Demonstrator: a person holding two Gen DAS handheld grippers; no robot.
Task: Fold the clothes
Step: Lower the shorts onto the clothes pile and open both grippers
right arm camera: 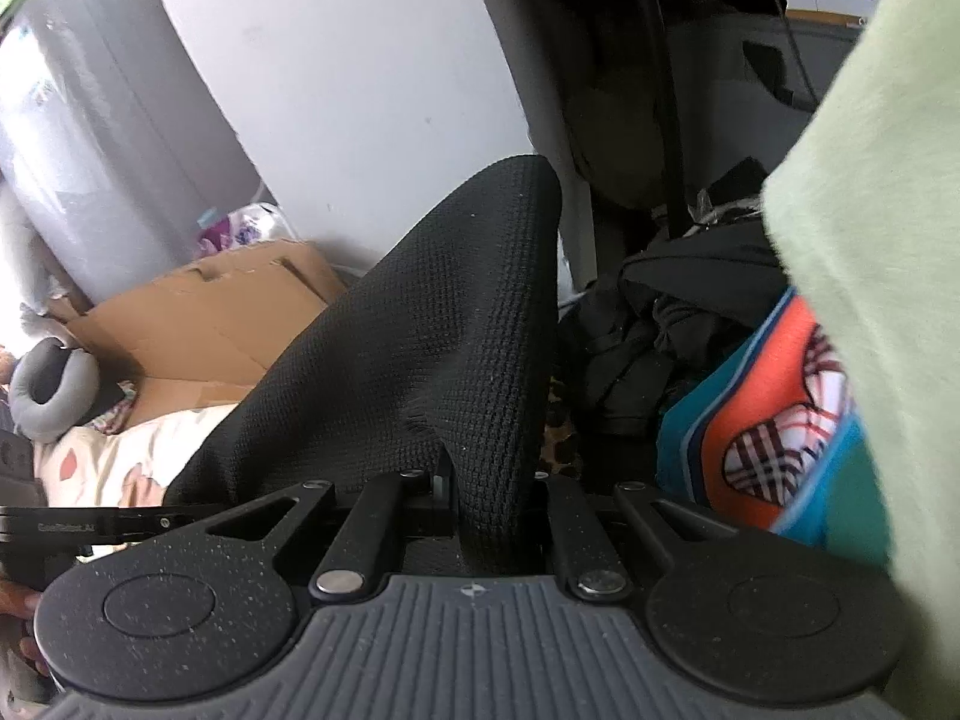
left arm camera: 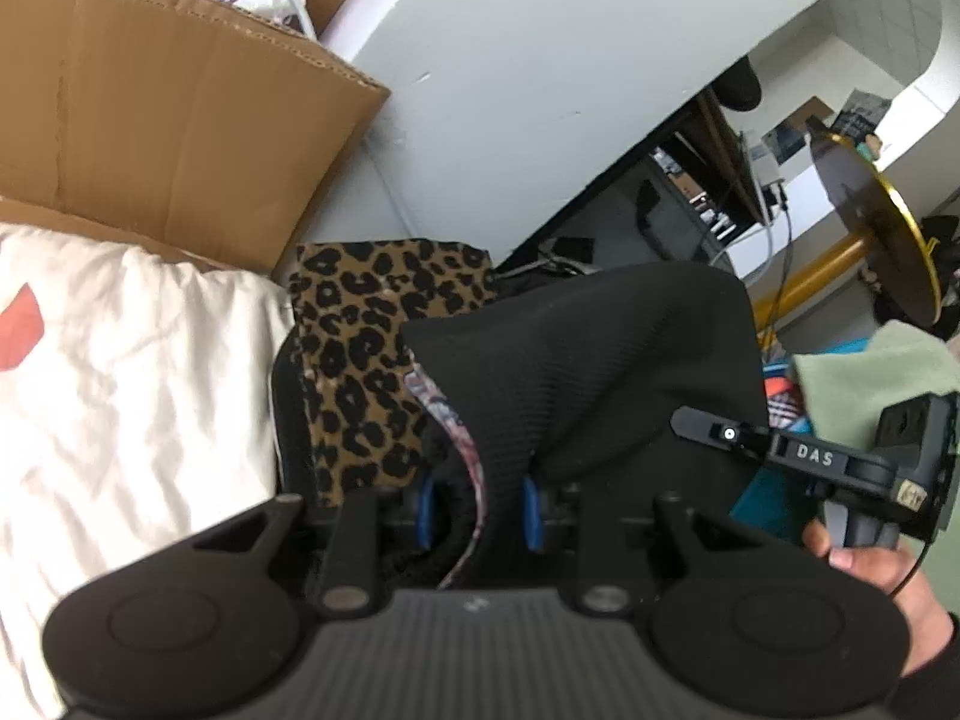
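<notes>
2 cameras, each sitting on a gripper, looking forward and down, very close to the cloth.

The left wrist view looks past its left gripper (left arm camera: 480,510) at the black cloth (left arm camera: 588,360). The right wrist view does the same from the other side. Both share that cloth, the cardboard box (left arm camera: 180,120) and the white wall (left arm camera: 540,60).

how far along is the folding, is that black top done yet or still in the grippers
Not done. The black knit garment is in hand: the left gripper and right gripper each pinch an edge, and it hangs between them unfolded. A leopard-print piece lies flat by the white bedding, perhaps already folded. Left: a dark heap, the colourful printed cloth and a pale green item.
</notes>
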